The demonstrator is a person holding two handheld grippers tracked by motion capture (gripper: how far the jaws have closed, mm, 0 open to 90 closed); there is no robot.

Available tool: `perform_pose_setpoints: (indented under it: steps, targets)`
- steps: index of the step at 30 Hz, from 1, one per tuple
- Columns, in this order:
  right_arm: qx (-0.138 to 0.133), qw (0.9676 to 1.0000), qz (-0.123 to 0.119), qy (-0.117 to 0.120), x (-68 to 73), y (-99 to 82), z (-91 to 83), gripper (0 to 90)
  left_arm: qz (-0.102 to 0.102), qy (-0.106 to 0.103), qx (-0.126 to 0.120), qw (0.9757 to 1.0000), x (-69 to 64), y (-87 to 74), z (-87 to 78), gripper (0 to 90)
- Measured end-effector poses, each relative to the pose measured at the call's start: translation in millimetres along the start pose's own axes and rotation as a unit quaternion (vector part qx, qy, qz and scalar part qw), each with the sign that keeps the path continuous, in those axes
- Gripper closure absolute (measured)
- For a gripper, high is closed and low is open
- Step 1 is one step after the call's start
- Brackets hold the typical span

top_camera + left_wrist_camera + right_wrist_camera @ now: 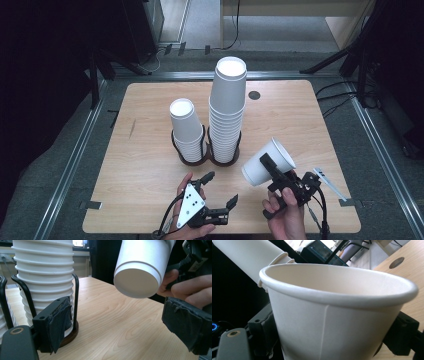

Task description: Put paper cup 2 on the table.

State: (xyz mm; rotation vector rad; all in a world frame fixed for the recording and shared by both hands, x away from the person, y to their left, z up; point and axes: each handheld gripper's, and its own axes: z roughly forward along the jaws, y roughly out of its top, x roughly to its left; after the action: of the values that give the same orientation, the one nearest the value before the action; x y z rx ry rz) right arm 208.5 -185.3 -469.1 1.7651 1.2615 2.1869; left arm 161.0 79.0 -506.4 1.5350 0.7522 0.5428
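Observation:
Two stacks of white paper cups stand in black wire holders at mid-table: a short stack [186,129] and, to its right, a tall stack [228,107]. My right gripper [273,173] is shut on a single white cup [267,162], held tilted above the table's front right with its mouth up and to the right. That cup [337,315] sits between the right gripper's jaws. My left gripper [221,188] is open near the front edge with nothing in it. In the left gripper view [122,327], the cup's base [137,282] hangs ahead, and the tall stack [45,277] stands at left.
A round cable hole [254,95] sits at the table's back right. A thin white strip [330,184] lies near the front right edge. Dark stand legs and cables surround the table on the floor. Bare wood [145,165] lies left of the holders.

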Motion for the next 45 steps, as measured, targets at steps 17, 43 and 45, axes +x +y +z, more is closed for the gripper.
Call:
perform_pose_setpoints:
  steps: [17, 43, 45]
  targets:
    - [-0.017, 0.9876, -0.15, -0.042, 4.3, 1.1, -1.6, 14.2, -0.004, 0.009, 0.008, 0.9999, 6.0, -2.4, 3.8, 9.3]
    - [-0.051, 0.9309, -0.347, -0.102, -6.7, -4.8, 10.7, 14.1, -0.006, 0.05, 0.045, 0.9977, 28.5, -19.6, 7.0, 9.3]
    - [-0.053, 0.9252, -0.359, -0.111, -10.7, -3.1, 12.3, 14.1, -0.006, 0.056, 0.046, 0.9974, 32.4, -20.1, 5.5, 9.3]
